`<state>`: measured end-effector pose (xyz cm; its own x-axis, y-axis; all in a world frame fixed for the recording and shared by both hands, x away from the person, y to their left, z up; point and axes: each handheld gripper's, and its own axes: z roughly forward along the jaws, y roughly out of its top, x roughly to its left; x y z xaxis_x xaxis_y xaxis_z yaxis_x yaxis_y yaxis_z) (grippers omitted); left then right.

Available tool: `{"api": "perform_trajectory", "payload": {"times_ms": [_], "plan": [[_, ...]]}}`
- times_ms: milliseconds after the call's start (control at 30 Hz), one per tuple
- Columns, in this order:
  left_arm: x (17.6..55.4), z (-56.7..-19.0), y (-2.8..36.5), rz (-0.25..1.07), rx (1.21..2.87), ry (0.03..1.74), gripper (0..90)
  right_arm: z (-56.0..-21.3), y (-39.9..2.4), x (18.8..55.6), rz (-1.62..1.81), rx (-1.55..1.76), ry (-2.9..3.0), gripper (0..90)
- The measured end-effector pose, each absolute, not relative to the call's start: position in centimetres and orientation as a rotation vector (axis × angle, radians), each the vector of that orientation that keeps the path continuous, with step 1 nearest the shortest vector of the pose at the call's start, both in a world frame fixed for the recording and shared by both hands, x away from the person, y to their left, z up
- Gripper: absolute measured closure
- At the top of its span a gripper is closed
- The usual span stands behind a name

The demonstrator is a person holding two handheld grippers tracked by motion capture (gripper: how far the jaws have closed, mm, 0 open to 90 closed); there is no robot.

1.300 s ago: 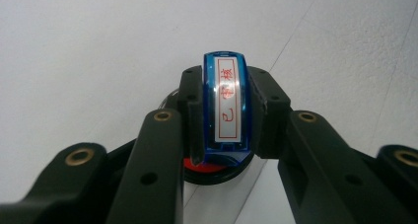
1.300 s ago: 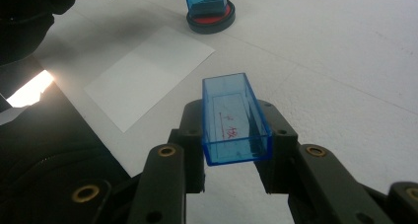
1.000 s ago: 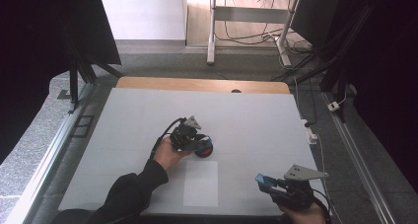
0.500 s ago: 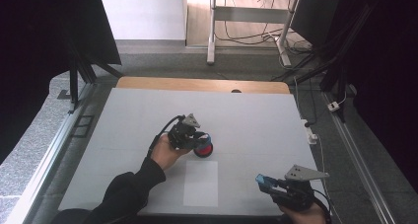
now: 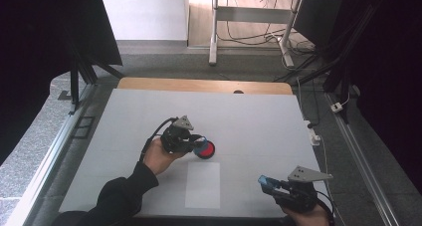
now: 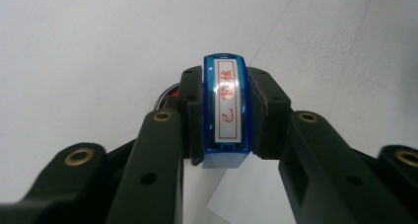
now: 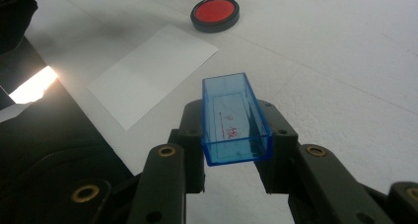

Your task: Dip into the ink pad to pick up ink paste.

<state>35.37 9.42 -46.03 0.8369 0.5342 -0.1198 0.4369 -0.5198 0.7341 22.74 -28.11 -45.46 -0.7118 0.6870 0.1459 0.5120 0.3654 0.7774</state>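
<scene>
Your left gripper (image 6: 224, 130) clamps the blue plastic stamp (image 6: 225, 110) over the round red ink pad (image 5: 205, 150), your right gripper (image 7: 231, 150) the clear blue cap (image 7: 233, 120); tilt, and ink smears the white counter (image 5: 259, 121).

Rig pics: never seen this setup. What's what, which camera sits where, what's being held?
No robot here: a person holds a two-jaw gripper in each hand. The high view looks down on the white table. The left gripper is shut on a blue stamp, seen along its own jaws in the left gripper view. The right gripper is shut on the clear blue stamp cap, seen in the right gripper view. On the table lie a red ink pad and a white paper sheet.
</scene>
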Motion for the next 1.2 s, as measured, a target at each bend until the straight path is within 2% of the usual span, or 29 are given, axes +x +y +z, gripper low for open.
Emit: {"api": "perform_trajectory", "payload": {"times_ms": [1200], "plan": [[31.1, -44.1, 10.6, 0.074, 2.16, 0.64, 70.4, -45.5, -28.2, 22.7, 1.306, 1.053, 2.432, 67.8]]}}
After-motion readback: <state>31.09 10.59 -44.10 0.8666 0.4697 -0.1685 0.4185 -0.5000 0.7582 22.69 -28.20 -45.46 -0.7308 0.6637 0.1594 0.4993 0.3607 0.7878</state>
